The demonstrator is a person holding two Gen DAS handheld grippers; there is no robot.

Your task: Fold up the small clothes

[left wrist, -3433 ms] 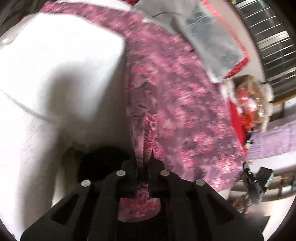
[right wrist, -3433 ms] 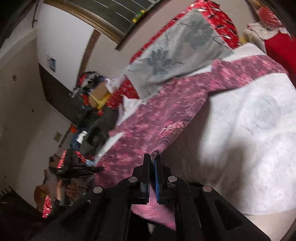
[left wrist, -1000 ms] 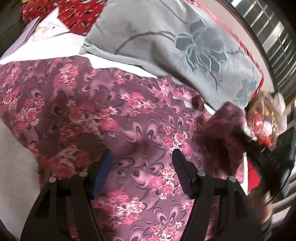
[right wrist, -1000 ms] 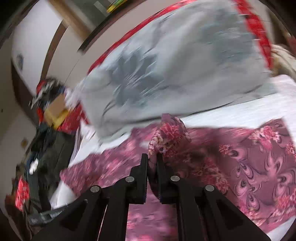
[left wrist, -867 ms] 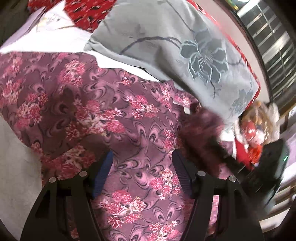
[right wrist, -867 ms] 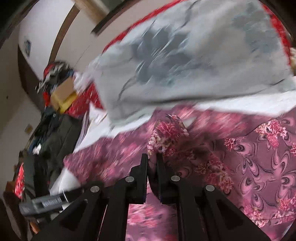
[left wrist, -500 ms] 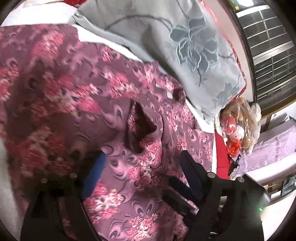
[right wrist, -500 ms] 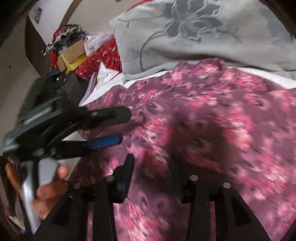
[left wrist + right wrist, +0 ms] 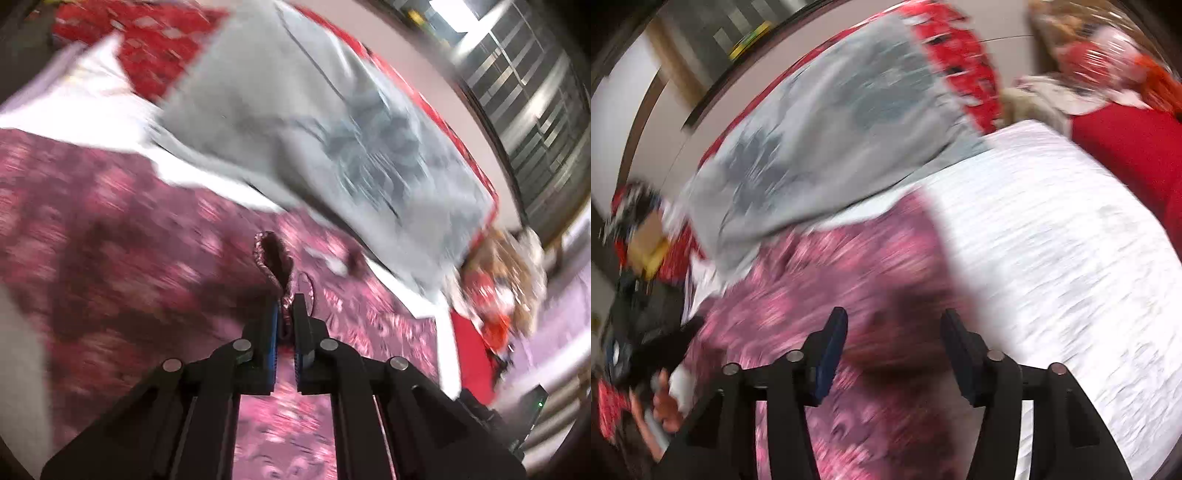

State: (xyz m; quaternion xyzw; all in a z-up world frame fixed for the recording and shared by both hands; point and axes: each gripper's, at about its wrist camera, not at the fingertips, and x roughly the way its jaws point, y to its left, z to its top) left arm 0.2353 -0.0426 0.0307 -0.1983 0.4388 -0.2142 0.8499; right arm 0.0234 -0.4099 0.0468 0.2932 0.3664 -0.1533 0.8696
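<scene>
Since a second ago, the left gripper (image 9: 285,306) has clamped onto the floral garment (image 9: 122,236); the right gripper (image 9: 892,332), now empty, is opening above it.

Garment (image 9: 110,221) on sheet (image 9: 1071,258), pillow (image 9: 314,129) behind it

Your left tool (image 9: 284,306) is matt black plastic with dull metal screws. It pinches soft, thin purple floral cloth (image 9: 273,258). Beyond it lies a smooth grey flower-print pillow (image 9: 314,122). Under your right tool (image 9: 892,328), the bed's white sheet (image 9: 1052,258) looks faintly textured.
</scene>
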